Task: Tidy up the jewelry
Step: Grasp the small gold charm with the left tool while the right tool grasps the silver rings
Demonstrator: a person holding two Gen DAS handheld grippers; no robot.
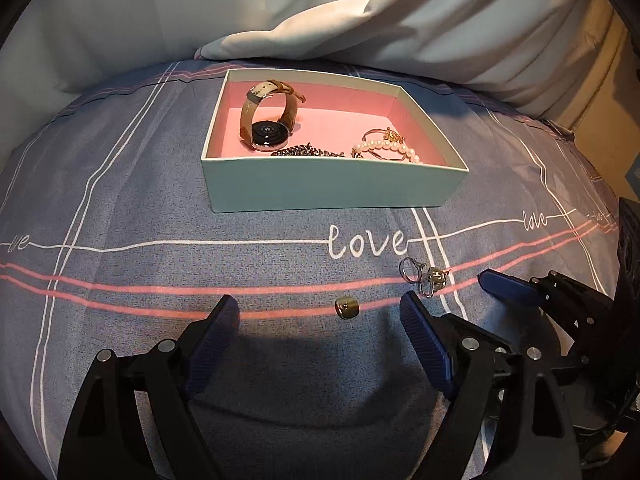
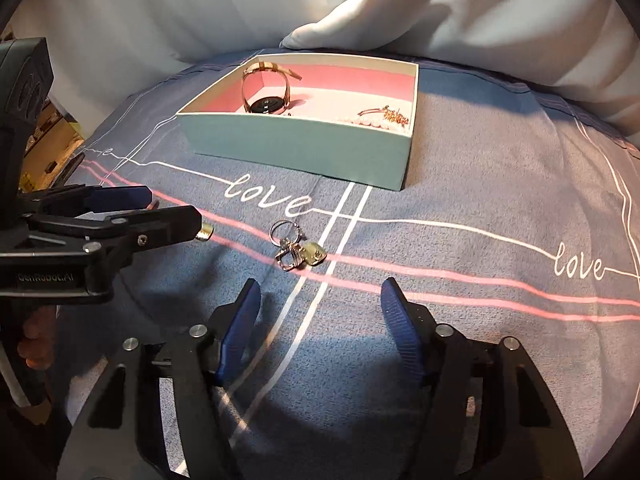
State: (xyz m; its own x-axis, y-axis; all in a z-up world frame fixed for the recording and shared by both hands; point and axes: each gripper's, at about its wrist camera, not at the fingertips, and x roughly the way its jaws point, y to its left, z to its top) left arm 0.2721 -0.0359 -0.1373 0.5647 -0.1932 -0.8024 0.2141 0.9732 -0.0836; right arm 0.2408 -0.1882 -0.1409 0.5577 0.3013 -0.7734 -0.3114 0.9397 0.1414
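A teal box [image 1: 328, 184] with a pink inside sits on the bed and holds a watch [image 1: 268, 120], a dark chain [image 1: 308, 153] and a pearl bracelet [image 1: 388, 148]. On the sheet in front of it lie a small gold ring [image 1: 347, 307] and a cluster of silver rings [image 1: 424, 276]. My left gripper [image 1: 318, 300] is open, with the gold ring just ahead between its fingertips, untouched. My right gripper [image 2: 320, 284] is open and empty, and the silver rings [image 2: 296, 252] lie a little beyond its tips. In the right wrist view, the gold ring [image 2: 205, 234] rests off the left gripper's fingertip [image 2: 192, 216].
White pillows [image 1: 160, 20] are piled behind the box [image 2: 296, 148]. The blue-grey sheet [image 1: 200, 220] carries white lines, pink stripes and the word "love". A person's hand [image 2: 36, 336] grips the left tool. The bed's edge and cluttered room [image 2: 48, 132] show at left.
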